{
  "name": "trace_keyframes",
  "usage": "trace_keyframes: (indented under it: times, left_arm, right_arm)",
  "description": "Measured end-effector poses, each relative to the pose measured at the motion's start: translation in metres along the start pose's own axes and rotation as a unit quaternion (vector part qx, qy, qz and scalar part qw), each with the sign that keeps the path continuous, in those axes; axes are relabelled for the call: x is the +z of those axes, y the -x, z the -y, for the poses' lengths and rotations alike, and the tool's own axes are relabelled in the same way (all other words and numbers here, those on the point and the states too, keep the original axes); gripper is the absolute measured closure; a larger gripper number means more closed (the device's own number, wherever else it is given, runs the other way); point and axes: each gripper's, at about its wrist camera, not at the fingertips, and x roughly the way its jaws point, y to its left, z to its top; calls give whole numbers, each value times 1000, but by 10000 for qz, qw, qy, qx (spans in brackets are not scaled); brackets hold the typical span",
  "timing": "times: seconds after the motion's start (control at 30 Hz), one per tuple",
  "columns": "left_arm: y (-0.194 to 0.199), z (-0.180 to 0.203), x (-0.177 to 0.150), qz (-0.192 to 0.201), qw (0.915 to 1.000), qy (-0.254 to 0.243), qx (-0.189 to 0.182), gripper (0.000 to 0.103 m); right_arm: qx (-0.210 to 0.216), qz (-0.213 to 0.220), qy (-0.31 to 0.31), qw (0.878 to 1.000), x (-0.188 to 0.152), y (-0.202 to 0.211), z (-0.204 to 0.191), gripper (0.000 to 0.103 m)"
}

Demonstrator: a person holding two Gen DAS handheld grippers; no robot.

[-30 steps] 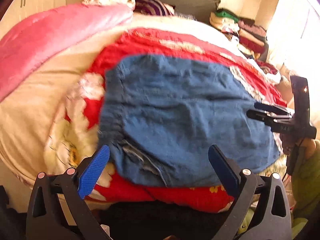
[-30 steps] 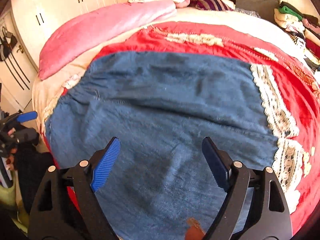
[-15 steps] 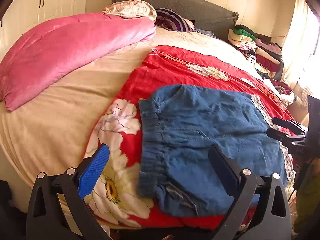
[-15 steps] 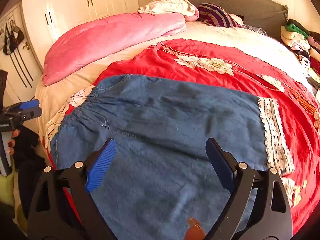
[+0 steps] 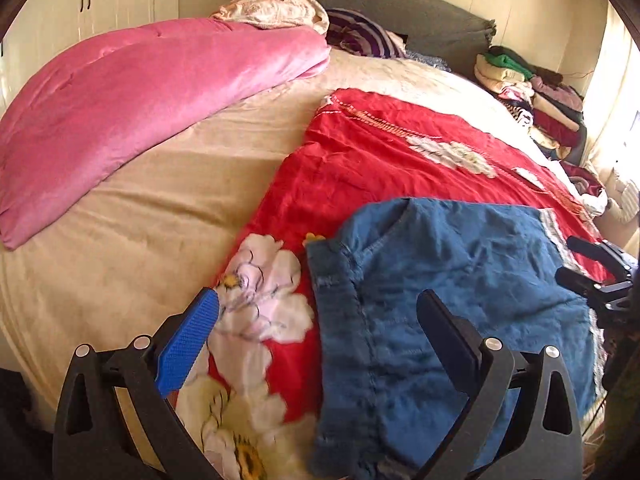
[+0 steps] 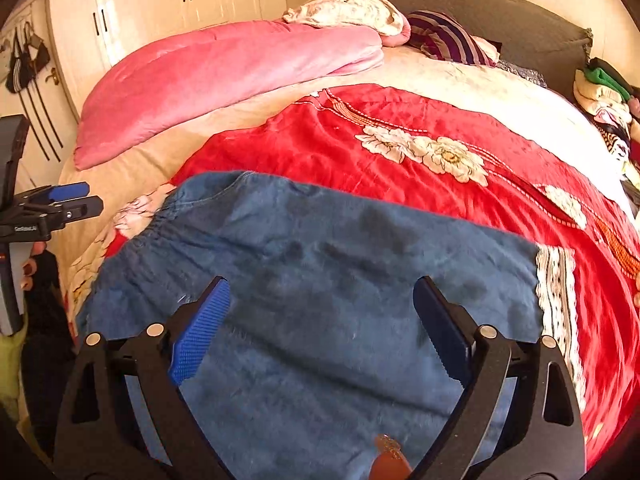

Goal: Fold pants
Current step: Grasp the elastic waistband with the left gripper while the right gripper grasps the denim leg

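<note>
Listing what we see on the bed (image 5: pixel 120 216):
Pants: blue denim pants (image 6: pixel 320 280), folded and flat, lie on the red floral blanket (image 6: pixel 400 132) at the near edge of the bed; from the left wrist view they sit at 4 o'clock (image 5: pixel 460 280), waistband toward 9 o'clock.
Trim: a white patterned band (image 6: pixel 556 292) shows at 3 o'clock of the denim, just beside its edge.
Left tongs (image 5: pixel 320 336): released, both fingers wide apart, one over a white flower, the other over the denim; we see nothing gripped.
Right tongs (image 6: pixel 320 320): released; the jaws have just been opening, with denim beneath them and nothing pinched between.
Bedding: a pink quilt (image 5: pixel 140 112) lies rolled at 10 o'clock, well apart from the pants.
Pillows: a striped pillow (image 6: pixel 448 40) rests at 12 o'clock by the headboard.
Clothes pile: folded garments (image 5: pixel 520 88) stacked at 2 o'clock.
Wardrobe: cream doors (image 6: pixel 180 0) at 11 o'clock.
</note>
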Motion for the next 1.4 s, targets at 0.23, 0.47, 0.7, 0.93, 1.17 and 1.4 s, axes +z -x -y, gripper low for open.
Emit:
trace_keyframes:
  times: [0.23, 0.47, 0.7, 0.93, 1.17, 1.4]
  left_arm:
    - [-38, -7, 22, -173, 9998, -39, 104, 4]
    - [-77, 2, 37, -386, 9983, -437, 70, 4]
    - [-112, 23, 44, -505, 9943, -932, -67, 6]
    - [-133, 22, 43, -628, 9934, -683, -676, 83]
    - [-97, 38, 36, -164, 9921, -1002, -732, 91]
    - [-58, 45, 28, 139, 9895, -1199, -792, 91]
  right_arm:
    - [-22, -114, 67, 9999, 23, -28, 7, 16]
    - [-67, -326, 205, 9992, 42, -64, 8, 16]
    - [-26, -455, 494, 9977, 55, -94, -1, 16]
    - [-31, -588, 910, 9941, 61, -115, -14, 16]
    - [-136, -588, 1528, 9864, 67, -128, -26, 17]
    - [-183, -606, 2074, 9762, 63, -143, -43, 61]
